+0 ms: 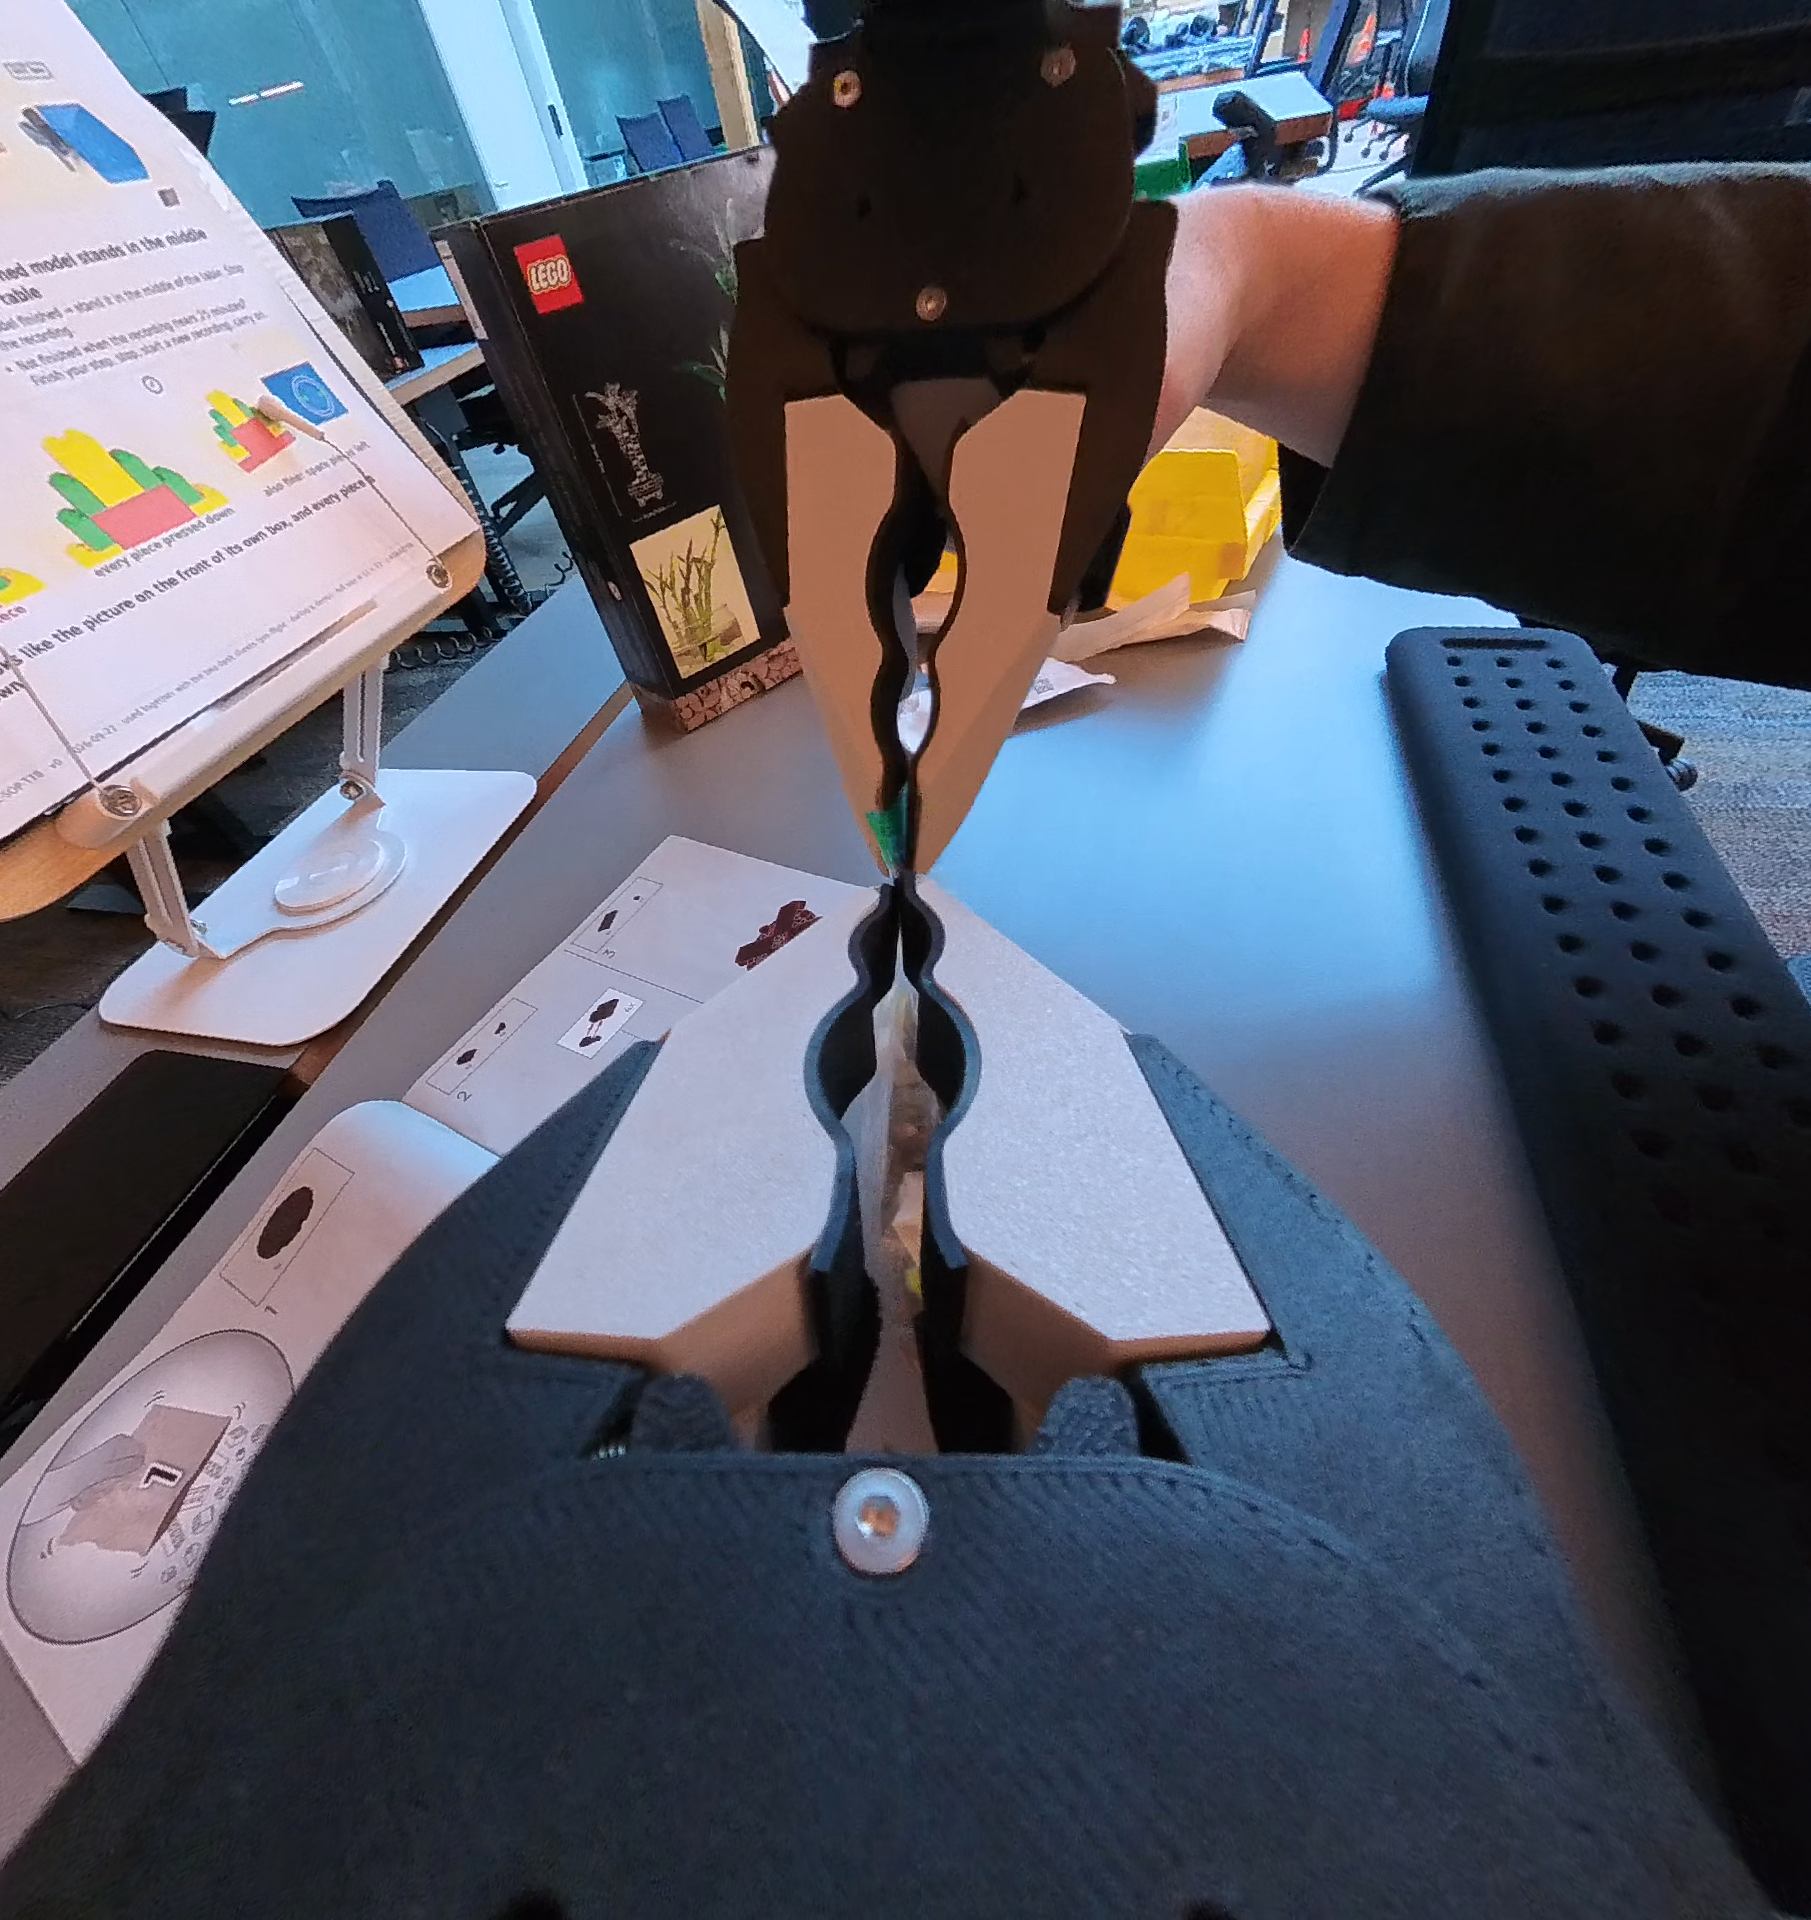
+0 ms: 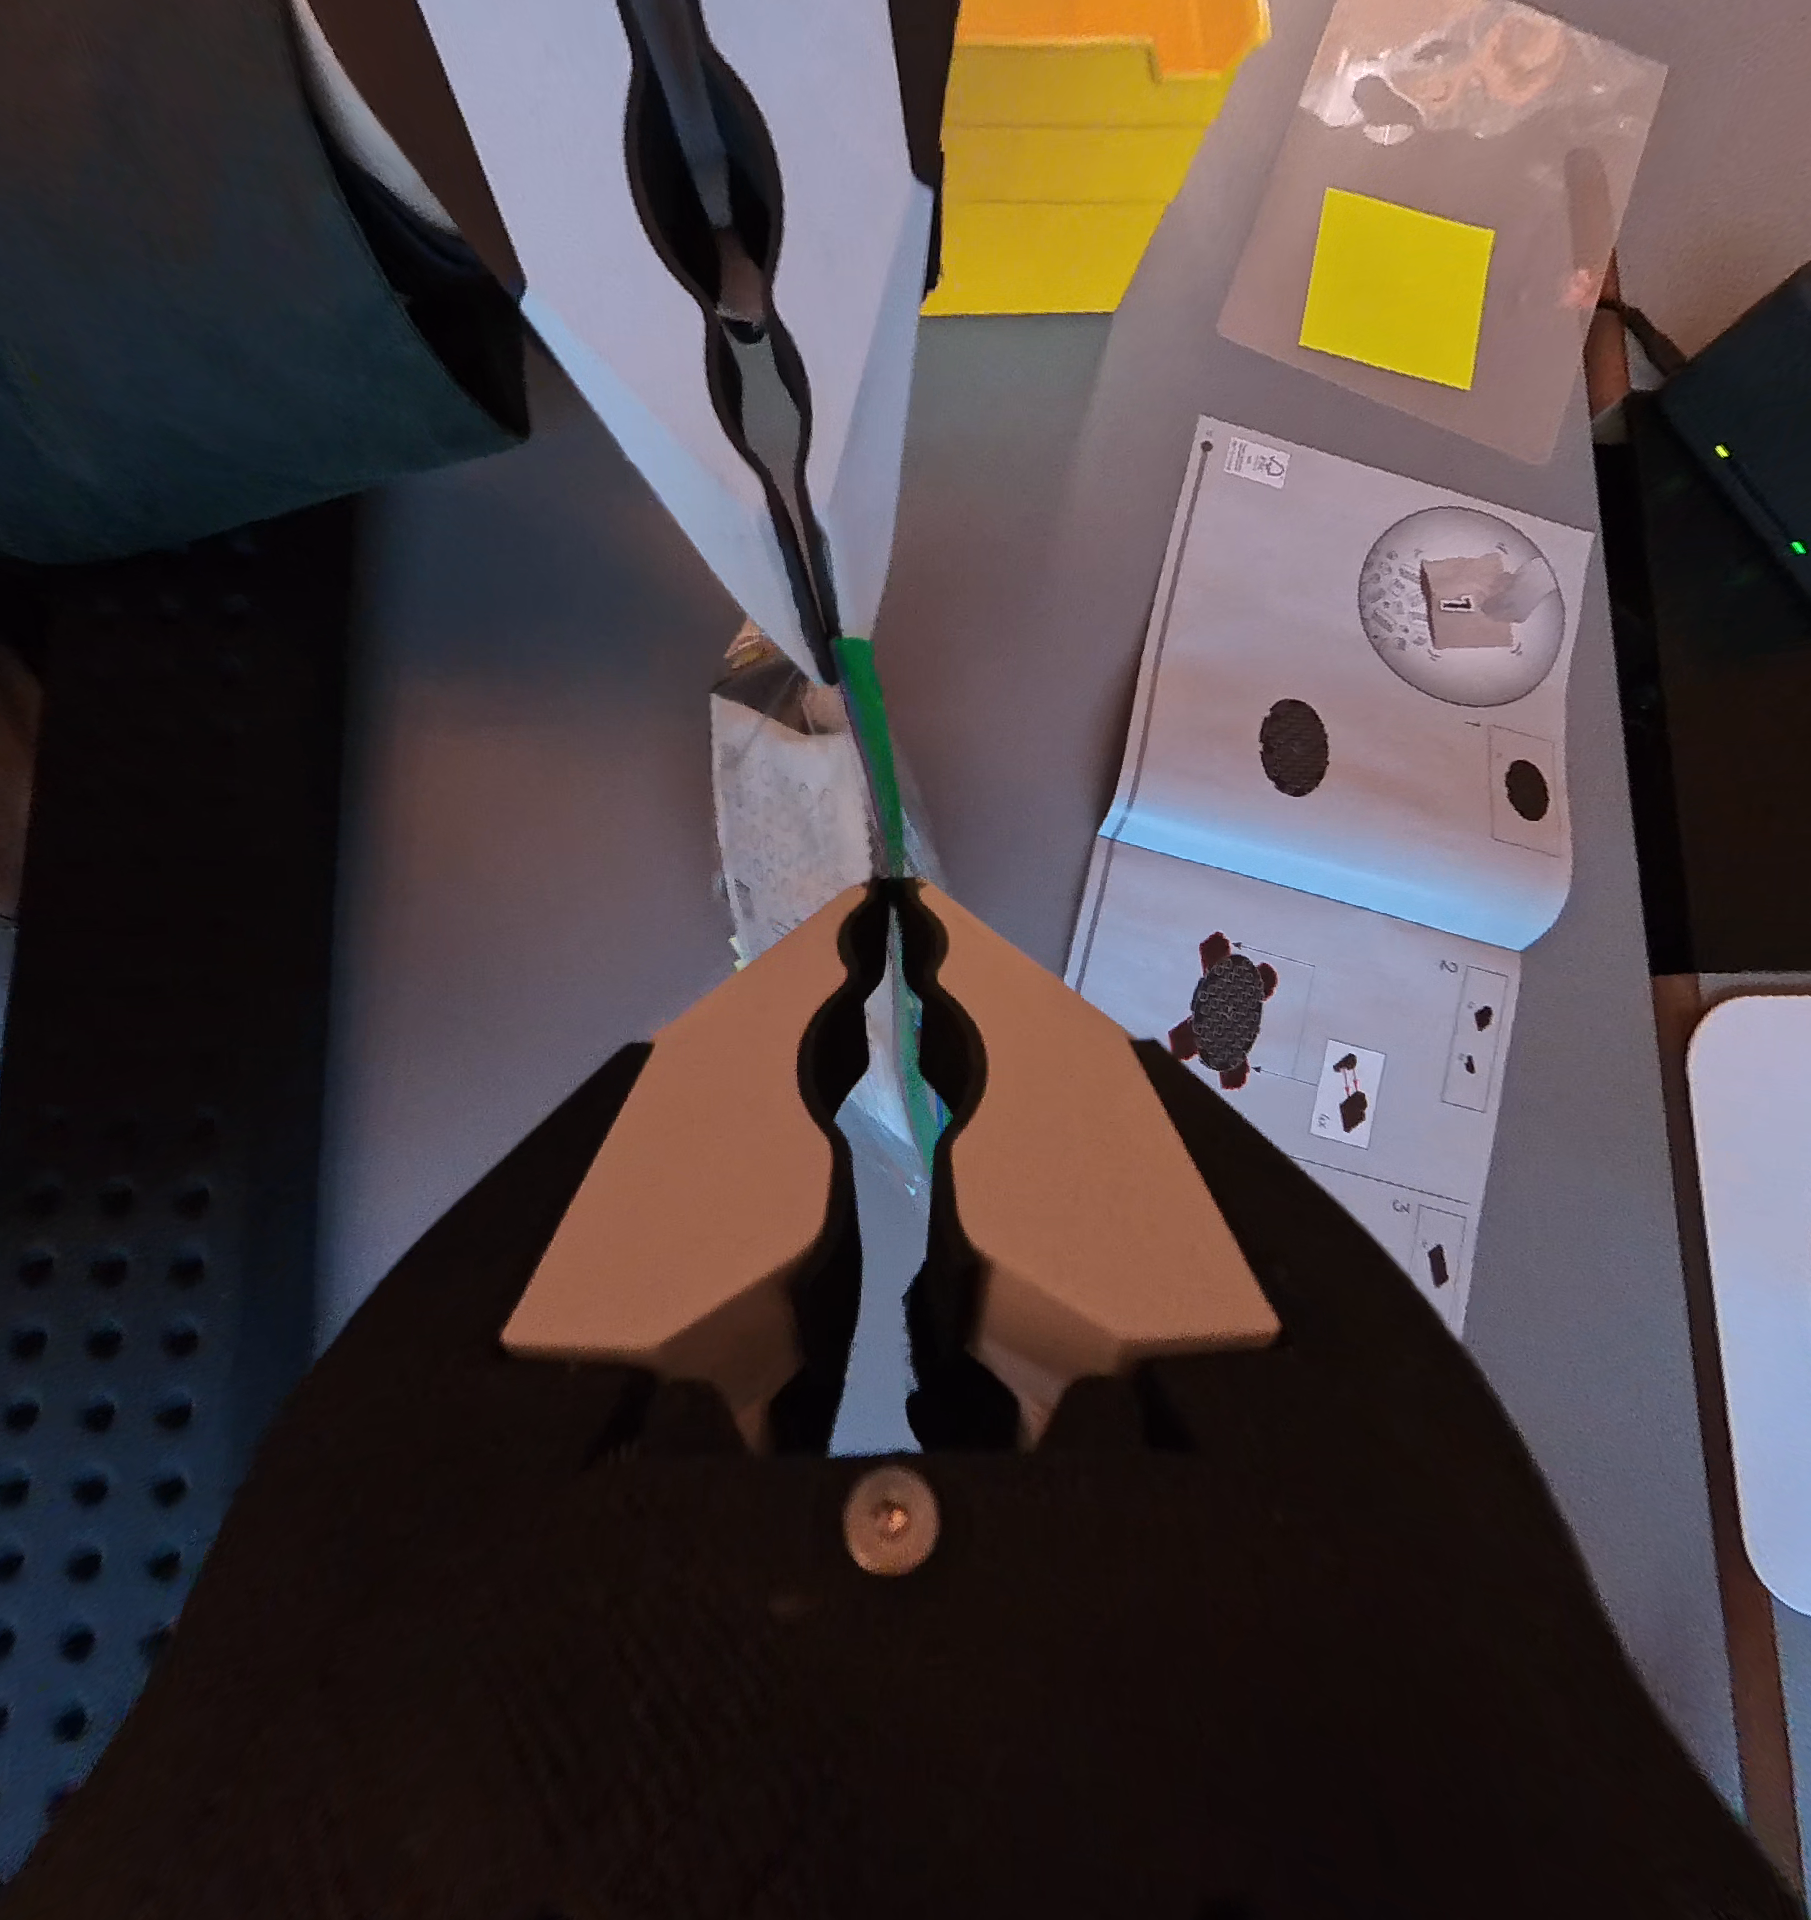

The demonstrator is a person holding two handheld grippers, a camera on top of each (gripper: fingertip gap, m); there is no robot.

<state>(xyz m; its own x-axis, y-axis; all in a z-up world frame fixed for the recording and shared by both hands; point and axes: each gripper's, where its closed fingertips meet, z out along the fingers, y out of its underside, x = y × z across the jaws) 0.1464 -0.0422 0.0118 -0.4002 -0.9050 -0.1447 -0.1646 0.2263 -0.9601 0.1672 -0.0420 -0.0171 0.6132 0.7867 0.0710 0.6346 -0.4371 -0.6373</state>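
Observation:
Both grippers pinch one small clear plastic bag with a green strip along its top edge, held above the grey table (image 1: 1192, 935). In the left wrist view my left gripper (image 1: 901, 885) is shut on the bag (image 1: 885, 1122), which shows between its fingers. The right gripper (image 1: 896, 860) comes down from above, tip to tip with it, shut on the green strip (image 1: 888, 831). In the right wrist view my right gripper (image 2: 890, 885) is shut on the bag's edge. The left gripper (image 2: 828, 665) grips the green strip (image 2: 868, 727) just beyond. The bag's body (image 2: 776, 810) hangs to the left.
An open instruction booklet (image 1: 610, 997) (image 2: 1327, 831) lies on the table. A yellow bin (image 1: 1192, 509) (image 2: 1067, 156), a black box (image 1: 620, 416) and a white document stand (image 1: 309, 904) are behind. A black perforated pad (image 1: 1628, 987) (image 2: 101, 1143) lies at the side. A sleeved arm (image 1: 1607, 364) reaches in. Left tips to right tips: about 4 cm.

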